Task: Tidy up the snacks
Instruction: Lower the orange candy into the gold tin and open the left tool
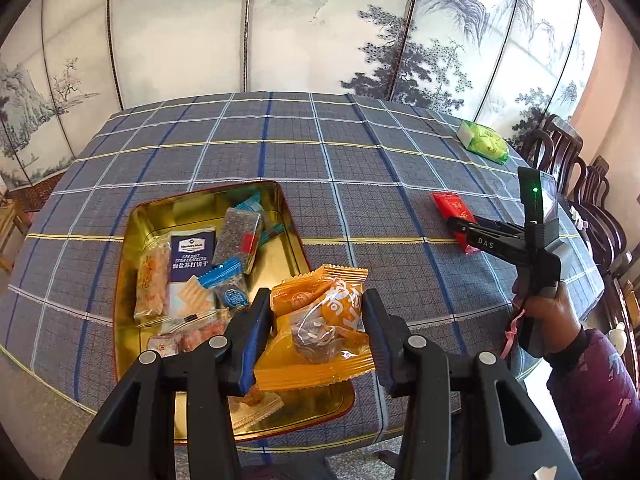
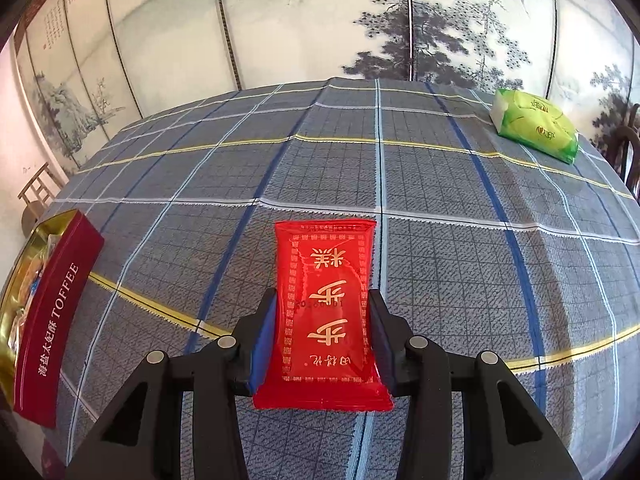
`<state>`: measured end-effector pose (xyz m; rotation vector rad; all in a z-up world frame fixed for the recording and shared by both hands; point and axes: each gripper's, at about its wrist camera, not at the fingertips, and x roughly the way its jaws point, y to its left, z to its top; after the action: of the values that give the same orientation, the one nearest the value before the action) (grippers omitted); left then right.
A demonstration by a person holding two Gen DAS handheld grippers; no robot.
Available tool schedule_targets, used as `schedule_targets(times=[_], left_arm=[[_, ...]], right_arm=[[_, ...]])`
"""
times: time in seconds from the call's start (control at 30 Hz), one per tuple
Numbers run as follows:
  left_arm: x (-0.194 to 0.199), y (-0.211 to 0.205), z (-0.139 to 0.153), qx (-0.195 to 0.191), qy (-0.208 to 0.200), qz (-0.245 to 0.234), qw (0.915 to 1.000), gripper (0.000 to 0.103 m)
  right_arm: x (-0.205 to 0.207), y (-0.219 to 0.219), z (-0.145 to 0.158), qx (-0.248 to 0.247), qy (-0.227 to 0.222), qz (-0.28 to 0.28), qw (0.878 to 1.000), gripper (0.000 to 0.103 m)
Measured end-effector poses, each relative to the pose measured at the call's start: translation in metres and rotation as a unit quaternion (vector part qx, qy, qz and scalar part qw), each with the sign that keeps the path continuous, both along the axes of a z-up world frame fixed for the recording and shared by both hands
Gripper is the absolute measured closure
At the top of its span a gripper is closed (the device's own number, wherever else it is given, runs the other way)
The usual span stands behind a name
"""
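Note:
My left gripper point(image 1: 316, 300) is shut on an orange snack packet point(image 1: 320, 332) and holds it just above the near right part of a gold tin point(image 1: 280, 200). Several wrapped snacks lie in the tin, among them a blue soda cracker pack point(image 1: 191, 256). A red snack packet point(image 2: 326, 264) lies flat on the checked tablecloth point(image 2: 440, 184), with my right gripper point(image 2: 323, 300) shut on its long sides. The left wrist view shows that right gripper point(image 1: 460, 224) out to the right, on the same red packet point(image 1: 450, 204), held by a person's hand point(image 1: 552, 316).
A green tissue pack point(image 2: 534, 128) sits at the far right of the table. The tin's dark red wall point(image 2: 56, 320) stands to the left of the red packet. Dark wooden chairs point(image 1: 580, 184) line the right edge. A painted folding screen point(image 1: 280, 32) closes the back.

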<state>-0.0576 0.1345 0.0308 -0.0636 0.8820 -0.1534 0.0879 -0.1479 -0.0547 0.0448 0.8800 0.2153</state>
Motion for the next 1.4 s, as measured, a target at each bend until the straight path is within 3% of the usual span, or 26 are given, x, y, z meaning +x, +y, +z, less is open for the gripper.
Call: schedule_targets(times=[0.47,1.4], left_arm=[[-0.013,0.017,-0.002,0.009,-0.011,0.014,0.9998,0.062],[-0.024,0.038,-0.019,0.012,0.007,0.027,0.9995,0.061]], right_arm=[[0.004,0.005,-0.002,-0.014,0.008,-0.003,1.0,0.059],[0.002,0.006,-0.002,-0.022,0.009,0.0,1.0,0.059]])
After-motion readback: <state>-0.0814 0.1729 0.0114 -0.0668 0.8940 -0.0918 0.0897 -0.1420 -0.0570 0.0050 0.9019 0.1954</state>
